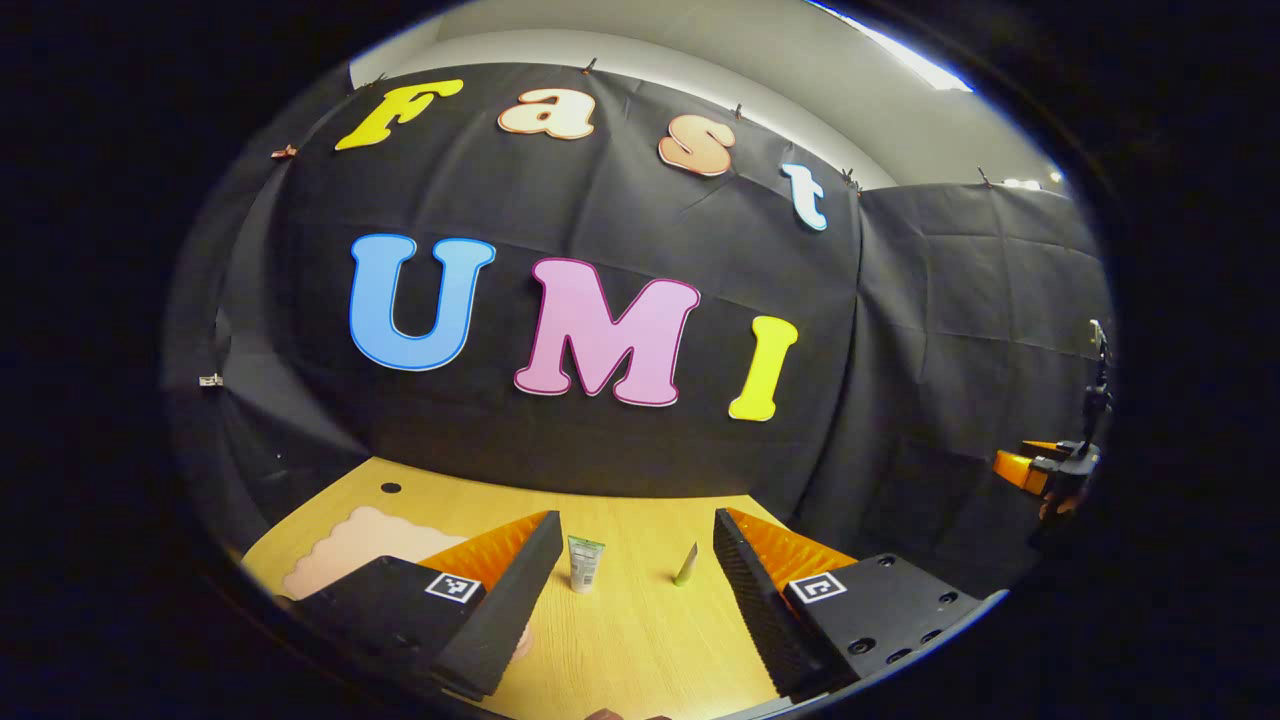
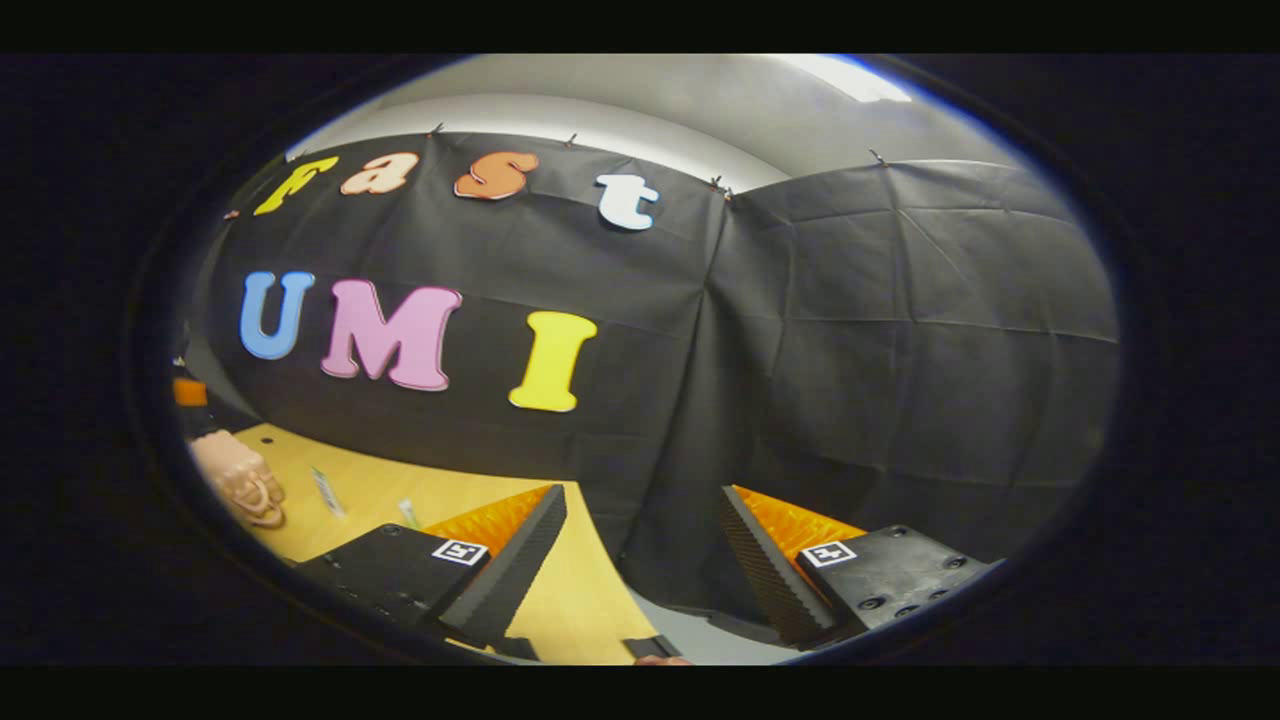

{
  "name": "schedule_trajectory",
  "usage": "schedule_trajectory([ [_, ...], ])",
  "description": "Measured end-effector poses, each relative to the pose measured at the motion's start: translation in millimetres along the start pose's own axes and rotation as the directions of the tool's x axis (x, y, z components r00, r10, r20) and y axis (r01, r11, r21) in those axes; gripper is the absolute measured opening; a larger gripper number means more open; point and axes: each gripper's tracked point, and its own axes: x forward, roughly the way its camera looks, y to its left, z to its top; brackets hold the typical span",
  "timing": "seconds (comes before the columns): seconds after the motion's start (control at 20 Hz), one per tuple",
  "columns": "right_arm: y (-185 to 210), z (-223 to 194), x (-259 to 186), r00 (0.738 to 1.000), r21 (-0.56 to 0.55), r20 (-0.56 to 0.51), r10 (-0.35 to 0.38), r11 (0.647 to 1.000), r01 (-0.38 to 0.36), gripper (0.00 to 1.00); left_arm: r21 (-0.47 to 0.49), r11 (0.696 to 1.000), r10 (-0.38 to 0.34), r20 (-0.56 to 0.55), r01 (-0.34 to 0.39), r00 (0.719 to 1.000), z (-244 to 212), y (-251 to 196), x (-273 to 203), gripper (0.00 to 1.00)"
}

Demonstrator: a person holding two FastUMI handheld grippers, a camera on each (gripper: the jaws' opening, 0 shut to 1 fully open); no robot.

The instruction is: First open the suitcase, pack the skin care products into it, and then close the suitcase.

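In the left gripper view a white-and-green tube (image 1: pixel 585 563) stands upright on the wooden table (image 1: pixel 640 640), and a small pale green tube (image 1: pixel 686 566) leans beside it. A pink suitcase (image 1: pixel 345 548) lies at the left, partly behind my left finger. My left gripper (image 1: pixel 636 560) is open above the table, both tubes showing in its gap farther off. In the right gripper view the pink suitcase (image 2: pixel 238 480) with its handle sits at the far left, with the two tubes (image 2: pixel 328 492) (image 2: pixel 408 514) beside it. My right gripper (image 2: pixel 643 540) is open over the table's right edge.
Black cloth walls close the booth behind and to the right of the table. The other gripper's orange and black parts (image 1: pixel 1050 465) show at the right edge of the left gripper view. A small dark hole (image 1: pixel 390 488) marks the tabletop's far left.
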Motion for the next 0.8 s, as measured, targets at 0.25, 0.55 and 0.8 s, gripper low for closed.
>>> schedule_trajectory([
  [0.25,91,35,1,0.985,0.025,0.061,0.164,0.986,-0.165,0.96,0.023,1.0,0.009,-0.002,-0.009,1.0,-5,13,2,0.96],
  [0.55,137,42,12,0.969,0.061,0.071,0.237,0.969,-0.241,0.98,-0.062,0.997,0.023,-0.201,-0.036,0.979,-70,57,32,0.96],
  [0.8,149,49,29,0.954,0.111,0.108,0.28,0.95,-0.292,0.96,-0.064,0.989,0.079,-0.539,-0.135,0.839,-186,100,79,0.96],
])
